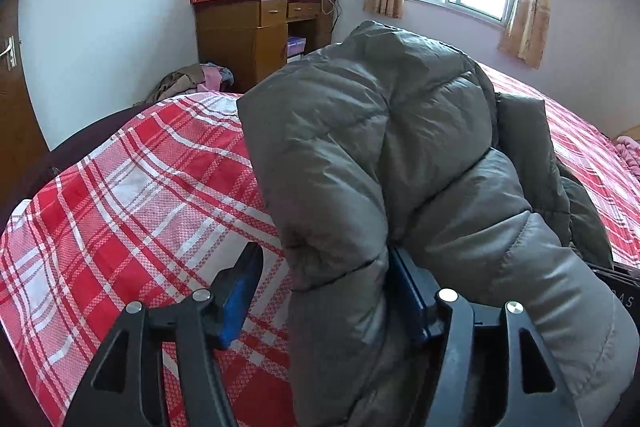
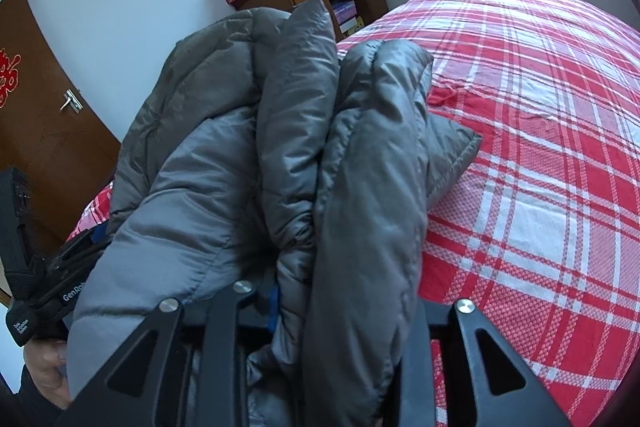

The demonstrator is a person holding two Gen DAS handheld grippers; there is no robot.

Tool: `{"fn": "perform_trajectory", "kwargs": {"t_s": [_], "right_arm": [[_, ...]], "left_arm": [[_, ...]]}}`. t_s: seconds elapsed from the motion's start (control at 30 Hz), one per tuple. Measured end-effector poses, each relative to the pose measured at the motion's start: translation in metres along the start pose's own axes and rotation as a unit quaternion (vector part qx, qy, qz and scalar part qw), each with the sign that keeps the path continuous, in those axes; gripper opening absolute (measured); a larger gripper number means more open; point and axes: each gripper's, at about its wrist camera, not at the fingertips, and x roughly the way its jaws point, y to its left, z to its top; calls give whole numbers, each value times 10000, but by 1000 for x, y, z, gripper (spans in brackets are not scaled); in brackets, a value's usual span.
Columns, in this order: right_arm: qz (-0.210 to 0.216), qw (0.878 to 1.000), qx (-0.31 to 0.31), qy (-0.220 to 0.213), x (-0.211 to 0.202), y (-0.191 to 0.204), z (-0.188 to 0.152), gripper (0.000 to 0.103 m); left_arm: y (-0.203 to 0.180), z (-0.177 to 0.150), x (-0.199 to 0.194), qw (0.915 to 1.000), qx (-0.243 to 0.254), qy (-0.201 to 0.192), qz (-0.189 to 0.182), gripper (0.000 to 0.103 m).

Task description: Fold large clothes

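Jacket position: the grey puffer jacket (image 1: 400, 163) is bunched and lifted above the bed (image 1: 132, 187), draped over both your grippers, so its bulk runs forward and up, away from each camera.

Long axis: in both views the folds run roughly along the fingers, not across them; the right wrist view shows a cuff or corner (image 2: 456, 151) hanging off to the right over the plaid cover.

Nearer hand: neither is clearly nearer. The jacket sits right at both grippers, and your left hand (image 2: 48, 375) shows at the lower left of the right wrist view, just beside the fabric.

Left gripper (image 1: 320, 291): the jaws stand wide apart, with a thick fold lying between them. It presses against the right blue pad (image 1: 404, 291), while the left pad (image 1: 240, 295) stands clear of it. You are carrying here, not pinching.

Right gripper (image 2: 340, 307): fabric fills the gap and hides the fingertips, so I cannot tell whether you have it clamped.

Next move, as I judge it: lay the bundle down on the bed ahead with the folds kept lengthwise.
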Motion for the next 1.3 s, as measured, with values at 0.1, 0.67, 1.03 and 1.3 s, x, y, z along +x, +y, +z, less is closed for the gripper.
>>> {"fn": "perform_trajectory", "kwargs": {"t_s": [0.1,0.67,1.03,1.3], "right_arm": [[-54,10000,4,39,2,1,1,37],[-595,9982,97,3,-17,5,0,67],[-959,9862,-560,-1225,-144,65,-20,97],[-945,9803,-774,-1552,-175,95,-26,97]], "left_arm": [[1,0,0,10000,-24,0,63,70],[-3,6,-23,9989,173,69,419,78],[-3,13,-151,9951,52,-972,173,87],[-6,19,-177,9916,98,-1286,71,87]]}}
